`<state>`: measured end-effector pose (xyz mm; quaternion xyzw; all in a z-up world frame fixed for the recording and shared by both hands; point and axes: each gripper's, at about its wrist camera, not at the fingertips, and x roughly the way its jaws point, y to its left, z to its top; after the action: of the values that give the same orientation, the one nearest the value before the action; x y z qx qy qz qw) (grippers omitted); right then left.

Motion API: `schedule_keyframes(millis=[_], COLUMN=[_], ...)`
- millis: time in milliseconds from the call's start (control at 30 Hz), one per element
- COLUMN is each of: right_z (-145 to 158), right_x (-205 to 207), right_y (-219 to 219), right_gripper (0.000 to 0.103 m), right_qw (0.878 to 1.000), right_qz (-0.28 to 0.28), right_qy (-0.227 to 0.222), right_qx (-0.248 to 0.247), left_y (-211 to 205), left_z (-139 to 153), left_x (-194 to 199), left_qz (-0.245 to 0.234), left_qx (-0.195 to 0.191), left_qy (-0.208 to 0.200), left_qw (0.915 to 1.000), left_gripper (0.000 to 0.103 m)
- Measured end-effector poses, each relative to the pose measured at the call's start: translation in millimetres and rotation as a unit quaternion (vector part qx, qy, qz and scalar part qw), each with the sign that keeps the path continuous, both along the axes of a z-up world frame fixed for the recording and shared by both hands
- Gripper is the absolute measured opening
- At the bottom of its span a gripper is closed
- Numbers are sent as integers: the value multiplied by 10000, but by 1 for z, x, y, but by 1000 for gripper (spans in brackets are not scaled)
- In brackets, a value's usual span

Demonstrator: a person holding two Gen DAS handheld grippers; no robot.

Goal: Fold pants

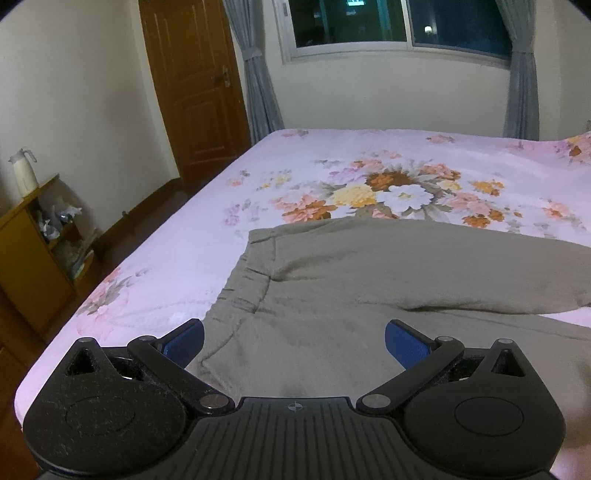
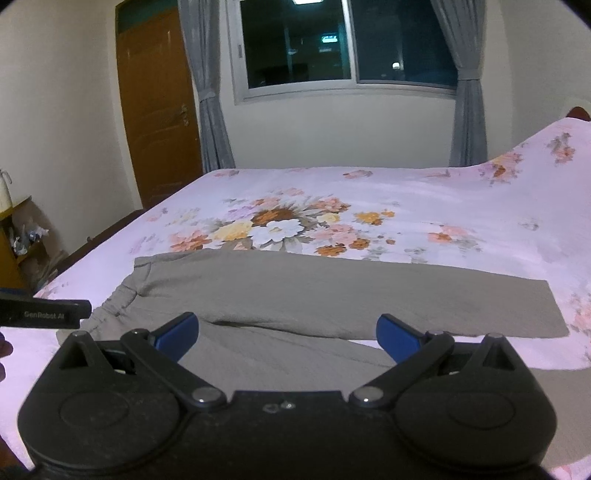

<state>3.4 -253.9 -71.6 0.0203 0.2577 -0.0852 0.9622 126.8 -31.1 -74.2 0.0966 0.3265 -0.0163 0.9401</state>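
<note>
Grey-olive pants [image 1: 369, 280] lie flat on the bed, waistband [image 1: 240, 291] to the left, legs running right. In the right wrist view the pants [image 2: 332, 295] show the far leg laid across, its hem [image 2: 554, 310] at the right. My left gripper [image 1: 293, 341] is open, its blue pads [image 1: 406, 345] apart, just above the waist end and holding nothing. My right gripper [image 2: 288, 334] is open and empty above the near leg. The left gripper's body [image 2: 44, 314] shows at the left edge of the right wrist view.
The bed has a pink floral sheet [image 1: 388, 184] with free room beyond the pants. A wooden shelf [image 1: 33, 254] with a white jug [image 1: 24, 171] stands left of the bed. A brown door [image 1: 195, 85], a window [image 1: 399, 26] and grey curtains line the far wall.
</note>
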Motion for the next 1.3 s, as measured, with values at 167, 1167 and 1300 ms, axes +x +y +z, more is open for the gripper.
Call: schedule_keyframes(millis=[167,1167,1300], right_z=[-7,-86,-98], right_x=[28,267,306], right_y=[3,-15,-24], right_gripper=[103,103,103], right_qw=[9998,9860,9830], right_qz=[168,1496,1561], right_qy=[11,624,847], right_qx=[-72,-383,-455], left_y=[4,40,47], left_z=[-10,-123,-141], left_x=[29,259,282], left_qz=[-53,440,447], left_qx=[-95,-323,-326], left_qy=[97,938,1090], left_qw=[9999,9941,9925], left_gripper=[103,103,103])
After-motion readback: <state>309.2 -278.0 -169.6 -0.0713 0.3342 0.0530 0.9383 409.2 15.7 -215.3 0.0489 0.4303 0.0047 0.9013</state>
